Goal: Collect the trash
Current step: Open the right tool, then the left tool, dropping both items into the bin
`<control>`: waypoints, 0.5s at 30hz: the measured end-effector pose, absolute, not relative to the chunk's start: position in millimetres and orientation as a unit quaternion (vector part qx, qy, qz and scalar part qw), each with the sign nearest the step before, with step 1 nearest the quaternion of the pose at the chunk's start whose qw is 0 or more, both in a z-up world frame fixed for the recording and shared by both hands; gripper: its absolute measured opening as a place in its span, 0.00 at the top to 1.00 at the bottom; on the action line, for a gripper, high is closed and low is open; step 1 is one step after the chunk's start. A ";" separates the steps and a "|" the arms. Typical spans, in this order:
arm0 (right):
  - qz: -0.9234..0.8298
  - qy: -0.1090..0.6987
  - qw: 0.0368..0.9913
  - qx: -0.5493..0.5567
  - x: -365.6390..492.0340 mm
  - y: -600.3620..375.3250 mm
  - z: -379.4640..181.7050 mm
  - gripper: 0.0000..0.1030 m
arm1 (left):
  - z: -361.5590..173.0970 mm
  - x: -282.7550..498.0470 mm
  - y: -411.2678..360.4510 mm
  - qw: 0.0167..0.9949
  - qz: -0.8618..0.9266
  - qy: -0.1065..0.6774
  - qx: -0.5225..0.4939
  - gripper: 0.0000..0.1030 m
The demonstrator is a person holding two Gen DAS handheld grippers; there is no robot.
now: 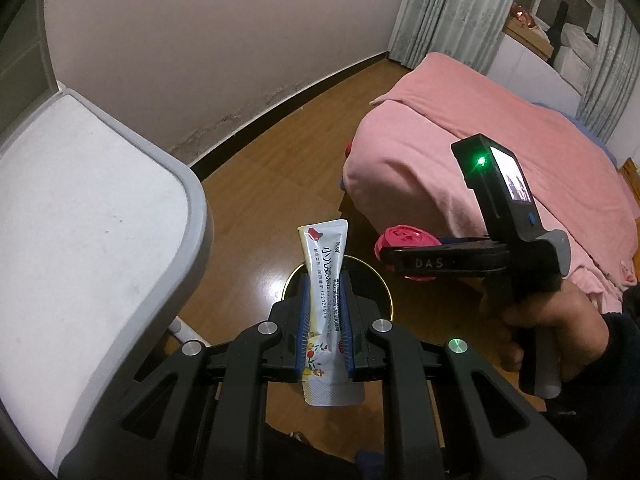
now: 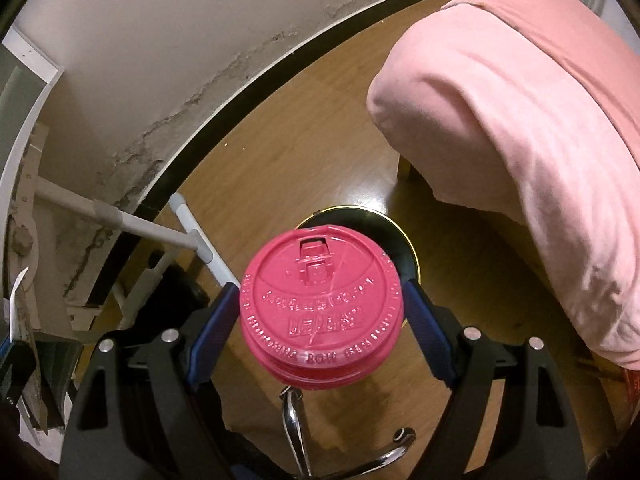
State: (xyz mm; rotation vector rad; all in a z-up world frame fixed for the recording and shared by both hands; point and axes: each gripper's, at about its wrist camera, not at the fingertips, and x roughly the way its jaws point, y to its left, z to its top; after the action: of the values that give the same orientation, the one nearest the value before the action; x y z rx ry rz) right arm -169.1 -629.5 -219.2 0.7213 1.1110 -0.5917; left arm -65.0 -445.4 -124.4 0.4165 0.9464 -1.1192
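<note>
Tools above bin rim

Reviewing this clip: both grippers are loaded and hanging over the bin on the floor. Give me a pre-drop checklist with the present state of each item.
1. Left gripper holds the sachet firmly between its fingers: ok.
2. Right gripper is clamped on the pink cup lid, a finger on each side: ok.
3. Round black bin with gold rim is below both loads: ok, it shows behind each item.
4. Sachet is centred over the opening: cannot tell, the gripper covers most of the bin.
5. Lid is centred over the opening: cannot tell, the lid hides much of the bin.
6. The two grippers are apart from each other: ok, a gap shows in the left view.
</note>
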 end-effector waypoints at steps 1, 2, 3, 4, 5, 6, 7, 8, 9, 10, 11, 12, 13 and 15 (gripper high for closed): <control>-0.271 0.508 0.748 0.331 -168.6 -630.4 -220.3 0.22 | -126.0 -64.3 -447.0 0.722 -0.508 0.430 0.187 0.87; -0.271 0.508 0.747 0.331 -166.8 -631.1 -222.5 0.22 | -128.6 -63.7 -449.2 0.721 -0.508 0.432 0.188 0.87; -0.273 0.508 0.746 0.331 -166.7 -632.0 -223.3 0.22 | -125.4 -63.3 -443.5 0.720 -0.509 0.432 0.189 0.87; -0.275 0.508 0.746 0.332 -167.5 -632.4 -223.1 0.21 | -125.3 -62.7 -443.9 0.719 -0.510 0.433 0.189 0.87; -0.278 0.507 0.744 0.334 -168.0 -633.8 -224.3 0.21 | -125.9 -63.0 -444.0 0.718 -0.510 0.433 0.190 0.87; -0.280 0.507 0.742 0.336 -168.6 -634.5 -225.2 0.21 | -126.7 -62.6 -444.1 0.717 -0.511 0.434 0.190 0.87; -0.283 0.507 0.740 0.339 -169.6 -635.1 -226.2 0.21 | -126.0 -63.1 -444.9 0.716 -0.512 0.434 0.191 0.87; -0.286 0.508 0.737 0.343 -170.4 -636.7 -228.4 0.21 | -126.1 -63.0 -445.8 0.716 -0.512 0.435 0.191 0.87; -0.287 0.508 0.735 0.345 -171.1 -638.4 -230.2 0.21 | -125.5 -62.3 -443.8 0.715 -0.513 0.435 0.191 0.87; -0.288 0.507 0.733 0.349 -172.4 -641.1 -231.0 0.17 | -126.9 -61.5 -445.5 0.714 -0.513 0.436 0.191 0.87; -0.289 0.505 0.733 0.354 -173.6 -642.3 -231.7 0.14 | -128.5 -61.8 -445.1 0.713 -0.513 0.438 0.192 0.87; -0.288 0.502 0.732 0.359 -175.1 -643.8 -231.9 0.14 | -128.0 -62.1 -444.2 0.712 -0.513 0.439 0.192 0.87; -0.290 0.499 0.732 0.362 -176.5 -645.0 -231.3 0.14 | -130.4 -62.4 -446.0 0.709 -0.514 0.442 0.192 0.87; -0.294 0.493 0.733 0.365 -178.1 -646.8 -230.0 0.13 | -134.5 -62.7 -448.7 0.707 -0.515 0.444 0.194 0.87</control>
State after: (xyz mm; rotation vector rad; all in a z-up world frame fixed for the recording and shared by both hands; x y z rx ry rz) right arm -178.1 -646.8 -230.0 0.8018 1.0846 -0.6467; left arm -62.7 -448.7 -134.5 0.4301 0.9874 -1.1445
